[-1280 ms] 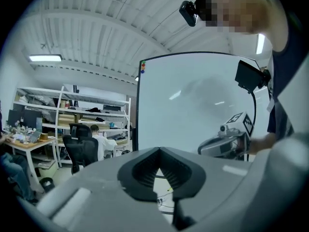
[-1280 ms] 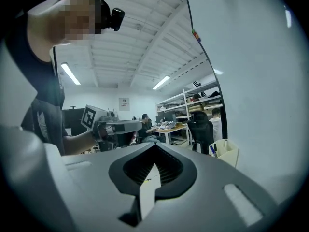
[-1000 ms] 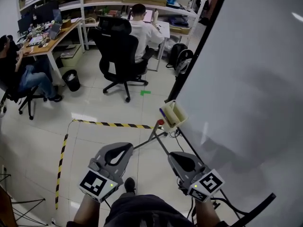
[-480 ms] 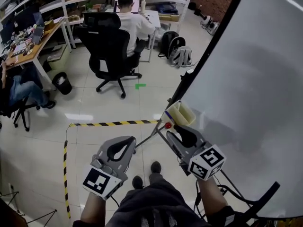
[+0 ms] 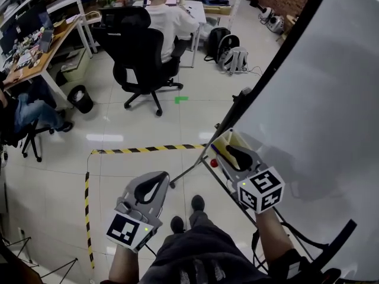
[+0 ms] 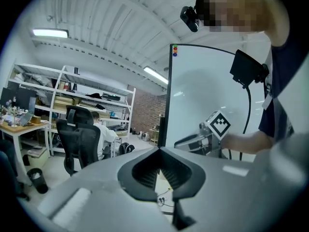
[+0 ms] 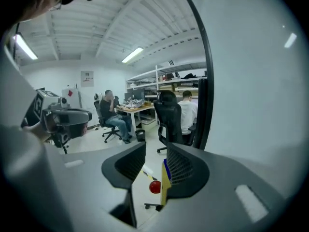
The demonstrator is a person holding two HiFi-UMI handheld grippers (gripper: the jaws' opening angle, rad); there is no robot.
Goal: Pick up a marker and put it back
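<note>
Right above the box (image 5: 231, 137) that hangs on the edge of the whiteboard (image 5: 320, 99), our right gripper (image 7: 155, 152) is spreading its fingers apart. Nothing is squeezed between them. Through the gap we see the yellow edge of the box, a red knob (image 7: 154, 186) just under the box, and the blue marker (image 7: 165, 166).

The marker sits in the box, on the side nearest the red knob. It is not in the middle of the gap. It is close to the finger on the whiteboard side. We see only its blue end, so we can only guess that it lies along the edge of the box.

Our left gripper (image 5: 161, 179) is well apart from the box, with its fingers pressed together on nothing. So we think the right gripper should take the marker, after it slides a little toward the whiteboard.
</note>
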